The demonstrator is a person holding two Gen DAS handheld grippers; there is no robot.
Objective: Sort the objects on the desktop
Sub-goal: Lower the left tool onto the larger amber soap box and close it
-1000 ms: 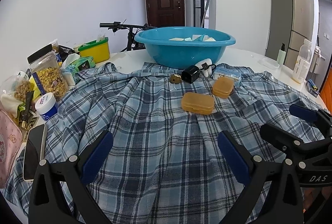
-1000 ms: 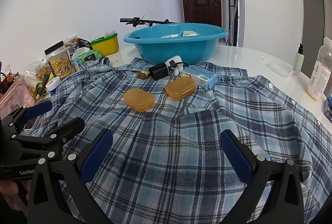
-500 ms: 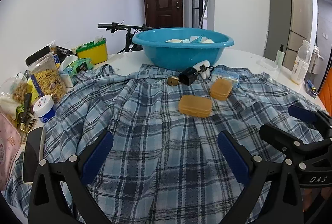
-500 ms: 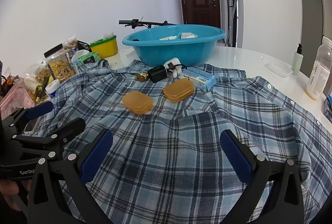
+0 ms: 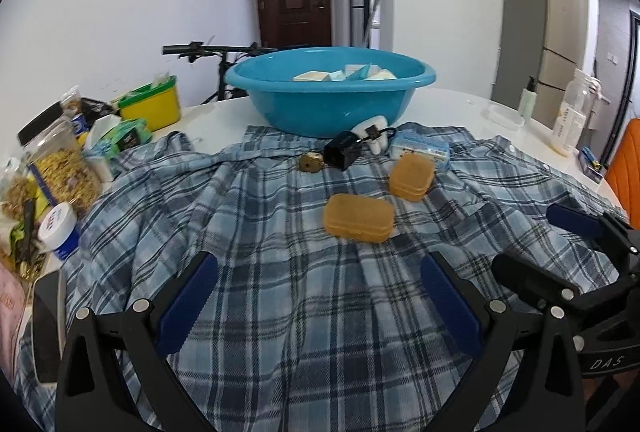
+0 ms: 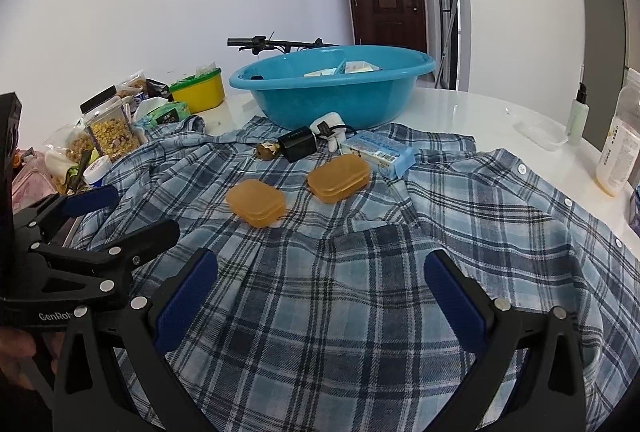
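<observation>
Both tongs have eased slightly nearer the basin since a second ago, each spread wide and holding nothing above the plaid shirt (image 5: 280, 272). Along the left edge of the white tabletop (image 5: 460, 104) crowd a phone (image 5: 46, 328), a blue-capped jar (image 5: 60, 228), a cereal jar (image 5: 56, 164) and a yellow tub (image 5: 154, 106); left tongs (image 5: 318, 306) face two amber boxes (image 5: 358, 218) (image 5: 412, 172) lying apart on the shirt, with a black charger (image 5: 344, 150) and a pale blue carton (image 5: 420, 150) between them and the teal basin (image 5: 328, 92). Right tongs (image 6: 320, 302) hover beside the left pair, and a bottle (image 6: 618, 148) stands far right.
</observation>
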